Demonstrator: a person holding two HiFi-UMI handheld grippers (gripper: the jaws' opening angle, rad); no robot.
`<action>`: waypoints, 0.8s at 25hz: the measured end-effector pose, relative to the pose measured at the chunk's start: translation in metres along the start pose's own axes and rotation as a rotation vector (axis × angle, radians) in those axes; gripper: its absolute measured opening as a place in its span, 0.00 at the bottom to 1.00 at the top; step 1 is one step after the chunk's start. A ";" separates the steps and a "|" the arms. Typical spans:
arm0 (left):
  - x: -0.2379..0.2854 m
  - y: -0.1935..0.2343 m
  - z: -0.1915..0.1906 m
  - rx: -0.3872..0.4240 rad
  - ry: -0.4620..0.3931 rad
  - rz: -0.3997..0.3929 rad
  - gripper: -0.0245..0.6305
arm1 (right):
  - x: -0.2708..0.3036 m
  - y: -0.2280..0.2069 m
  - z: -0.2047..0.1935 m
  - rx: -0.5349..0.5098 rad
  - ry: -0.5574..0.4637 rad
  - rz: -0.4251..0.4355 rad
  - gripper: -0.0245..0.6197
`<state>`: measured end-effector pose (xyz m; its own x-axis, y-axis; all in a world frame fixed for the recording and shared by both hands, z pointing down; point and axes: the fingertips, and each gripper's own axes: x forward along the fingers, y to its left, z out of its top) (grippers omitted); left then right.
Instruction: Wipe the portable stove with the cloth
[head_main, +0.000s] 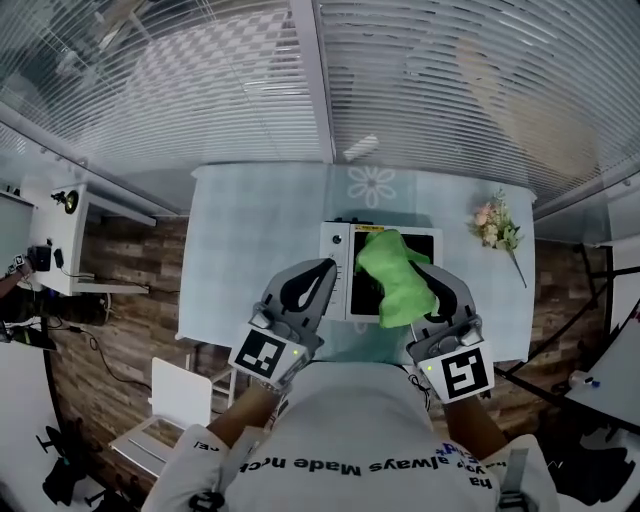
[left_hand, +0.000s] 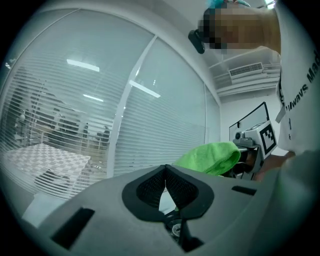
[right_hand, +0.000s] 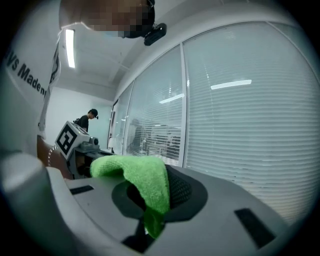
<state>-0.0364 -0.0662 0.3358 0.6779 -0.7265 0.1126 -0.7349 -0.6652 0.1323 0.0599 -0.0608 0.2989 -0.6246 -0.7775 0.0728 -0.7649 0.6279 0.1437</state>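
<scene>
The portable stove (head_main: 338, 252), white with a black top, stands on the near middle of the table (head_main: 250, 250). A green cloth (head_main: 395, 275) hangs over the stove, pinched in my right gripper (head_main: 428, 272), which is shut on it. In the right gripper view the green cloth (right_hand: 135, 175) drapes over the jaws of my right gripper (right_hand: 158, 192) and hides their tips. My left gripper (head_main: 326, 270) is held over the stove's left edge. In the left gripper view my left gripper (left_hand: 165, 169) is shut, tips touching, nothing between them; the green cloth (left_hand: 210, 156) shows to its right.
A bunch of flowers (head_main: 497, 228) lies on the table's right side. Window blinds (head_main: 450, 80) run behind the table, with a small white object (head_main: 360, 148) on the sill. A white chair (head_main: 178, 398) stands at the near left. A person (right_hand: 89, 120) stands far off.
</scene>
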 end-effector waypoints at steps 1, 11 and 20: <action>-0.001 0.007 -0.007 -0.004 0.004 0.002 0.05 | 0.011 0.005 -0.009 -0.035 0.025 0.015 0.08; 0.008 0.057 -0.088 -0.045 0.118 0.005 0.05 | 0.110 0.053 -0.122 -0.311 0.320 0.134 0.08; 0.014 0.082 -0.140 -0.063 0.203 0.036 0.05 | 0.170 0.076 -0.248 -0.644 0.591 0.251 0.08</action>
<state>-0.0843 -0.1069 0.4865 0.6461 -0.6959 0.3136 -0.7604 -0.6224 0.1855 -0.0655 -0.1534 0.5675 -0.4422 -0.6229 0.6453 -0.2708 0.7787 0.5660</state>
